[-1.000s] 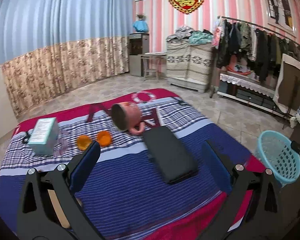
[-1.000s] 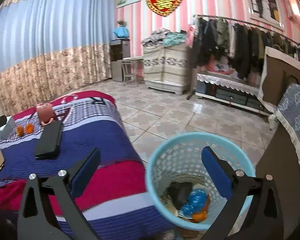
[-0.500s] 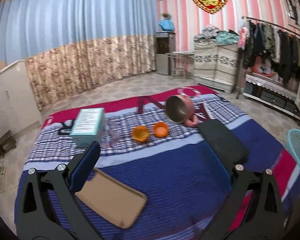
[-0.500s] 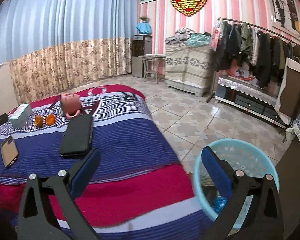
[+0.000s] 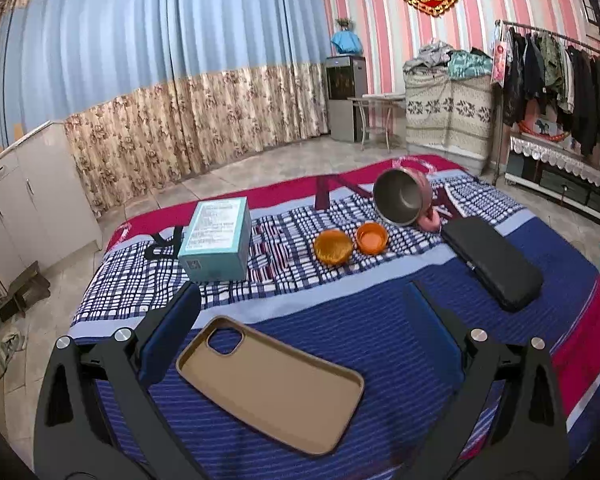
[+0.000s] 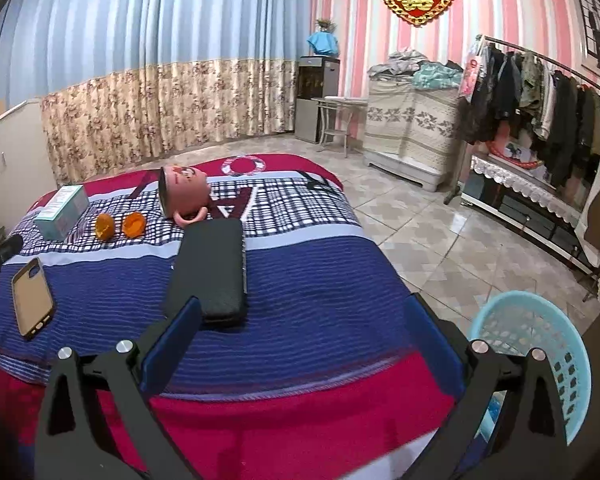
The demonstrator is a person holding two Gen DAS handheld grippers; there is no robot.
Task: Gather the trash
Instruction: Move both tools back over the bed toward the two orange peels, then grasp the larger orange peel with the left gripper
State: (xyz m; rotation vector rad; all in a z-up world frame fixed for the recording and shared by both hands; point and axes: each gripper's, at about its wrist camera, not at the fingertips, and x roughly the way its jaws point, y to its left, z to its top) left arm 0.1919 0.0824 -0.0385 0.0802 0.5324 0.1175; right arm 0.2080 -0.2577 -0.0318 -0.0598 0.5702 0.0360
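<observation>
Both grippers empty, jaws wide apart. The left gripper [image 5: 300, 320] hangs over the phone case [image 5: 270, 384], probably lining up for the orange peels [image 5: 350, 242] beyond; right gripper [image 6: 300, 328] waits near the blue basket [image 6: 540, 344], likely the drop-off

A home bedroom. A bed [image 5: 380, 344] with a striped blanket fills the floor, beside a loaded clothes rack [image 6: 540, 92]. Long curtains [image 5: 160, 80] cover one wall
</observation>
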